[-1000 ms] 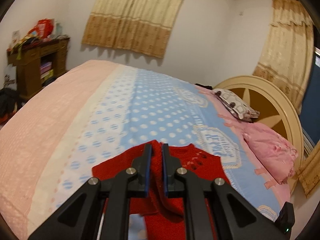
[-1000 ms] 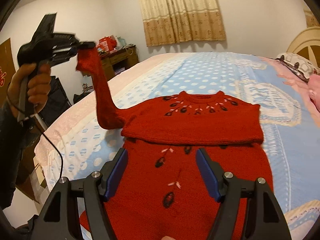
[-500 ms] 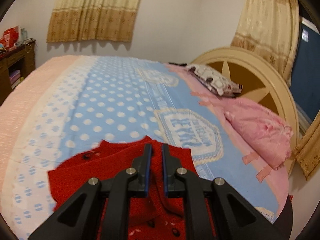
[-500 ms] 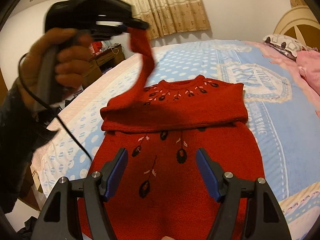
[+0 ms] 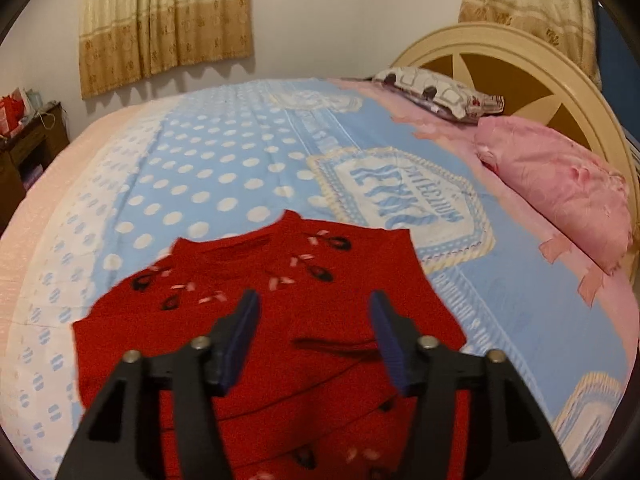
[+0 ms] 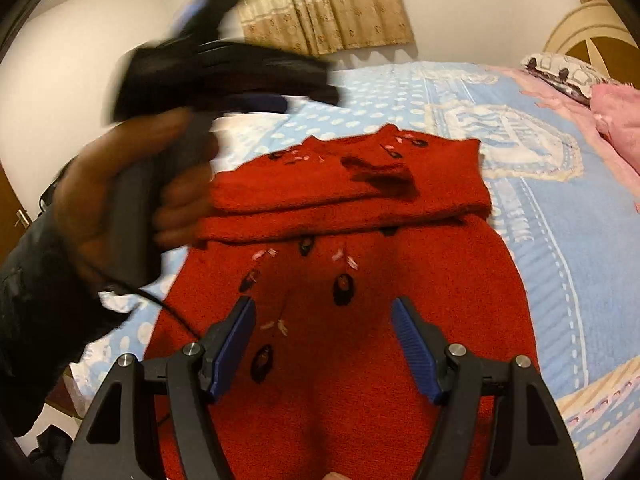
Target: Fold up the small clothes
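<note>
So the left gripper (image 5: 312,338) was pinching the sleeve up in the air a second ago, and now its jaws are spread wide with nothing between them: the sleeve got dropped across the chest of the red sweater (image 6: 352,320). You can see it lying as a band over the upper body, so I'd say the sleeve fold on that side is basically done. The right gripper (image 6: 324,344) hangs over the lower half of the sweater, also spread, gripping nothing. The sweater lies flat on the blue polka-dot bedspread (image 5: 208,168), near the front edge of the bed. Next is probably folding the hem up toward the collar. The left hand (image 6: 132,196) is pretty blurry in the right view. Pink pillow (image 5: 560,188) and patterned pillow (image 5: 436,92) sit by the headboard (image 5: 532,64), well apart, nothing's really in the way.
</note>
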`<state>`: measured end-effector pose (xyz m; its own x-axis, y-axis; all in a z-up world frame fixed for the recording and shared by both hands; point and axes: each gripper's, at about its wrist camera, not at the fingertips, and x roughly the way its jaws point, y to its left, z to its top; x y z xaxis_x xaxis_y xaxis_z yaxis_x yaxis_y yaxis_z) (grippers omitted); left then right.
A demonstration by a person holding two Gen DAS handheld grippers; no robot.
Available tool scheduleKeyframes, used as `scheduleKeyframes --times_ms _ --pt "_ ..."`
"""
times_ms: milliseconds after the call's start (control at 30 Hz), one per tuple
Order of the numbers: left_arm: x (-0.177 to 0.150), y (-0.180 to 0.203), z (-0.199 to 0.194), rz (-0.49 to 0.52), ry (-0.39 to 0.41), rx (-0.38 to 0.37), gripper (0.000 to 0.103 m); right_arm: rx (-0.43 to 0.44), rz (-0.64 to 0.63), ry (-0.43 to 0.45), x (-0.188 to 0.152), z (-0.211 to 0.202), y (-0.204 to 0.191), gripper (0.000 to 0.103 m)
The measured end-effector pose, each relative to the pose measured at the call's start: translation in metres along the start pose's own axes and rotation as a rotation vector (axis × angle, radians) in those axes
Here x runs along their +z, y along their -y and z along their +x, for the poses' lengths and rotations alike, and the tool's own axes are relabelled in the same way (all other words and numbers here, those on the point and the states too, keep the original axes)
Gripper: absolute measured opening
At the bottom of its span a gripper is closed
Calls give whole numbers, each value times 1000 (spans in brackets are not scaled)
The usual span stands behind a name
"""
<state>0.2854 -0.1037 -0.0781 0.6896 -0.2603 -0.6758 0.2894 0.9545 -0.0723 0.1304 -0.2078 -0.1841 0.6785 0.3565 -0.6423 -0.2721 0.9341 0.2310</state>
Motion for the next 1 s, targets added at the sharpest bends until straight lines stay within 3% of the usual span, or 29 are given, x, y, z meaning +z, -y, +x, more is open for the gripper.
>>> scheduleKeyframes --times_ms 33,100,200,267,367,533,667,733,800,933,967,1000 --pt "-6 -9 -8 10 15 12 62 -4 6 -5 -2 1 3 71" --pt "-21 -29 -25 27 38 74 75 -6 28 -20 -3 2 11 71" --pt "-49 -63 -43 28 70 183 80 -16 45 -11 5 -5 22 71" --pt "-71 -86 -45 31 49 277 80 -24 58 -12 17 -10 32 71" --pt "-98 -118 -41 -1 -10 339 80 -78 29 -9 41 -13 42 71" --pt "-121 -146 -24 -96 -73 316 80 -143 -64 -33 93 11 39 71" --pt "-132 -148 -15 -130 -87 287 80 -149 -112 -100 122 59 32 71" --pt "-136 -149 -15 -133 -83 280 81 -157 -136 -136 128 83 30 71" --pt "-136 -155 -12 -142 -78 307 91 -167 -161 -180 132 109 26 71" --pt "-136 -181 -15 -253 -55 318 91 -201 -201 -254 133 150 24 71" --pt "-138 -184 -14 -265 -57 315 91 -220 -220 -267 132 159 25 68" --pt "-140 -186 -12 -269 -62 309 91 -237 -224 -265 132 163 27 51"
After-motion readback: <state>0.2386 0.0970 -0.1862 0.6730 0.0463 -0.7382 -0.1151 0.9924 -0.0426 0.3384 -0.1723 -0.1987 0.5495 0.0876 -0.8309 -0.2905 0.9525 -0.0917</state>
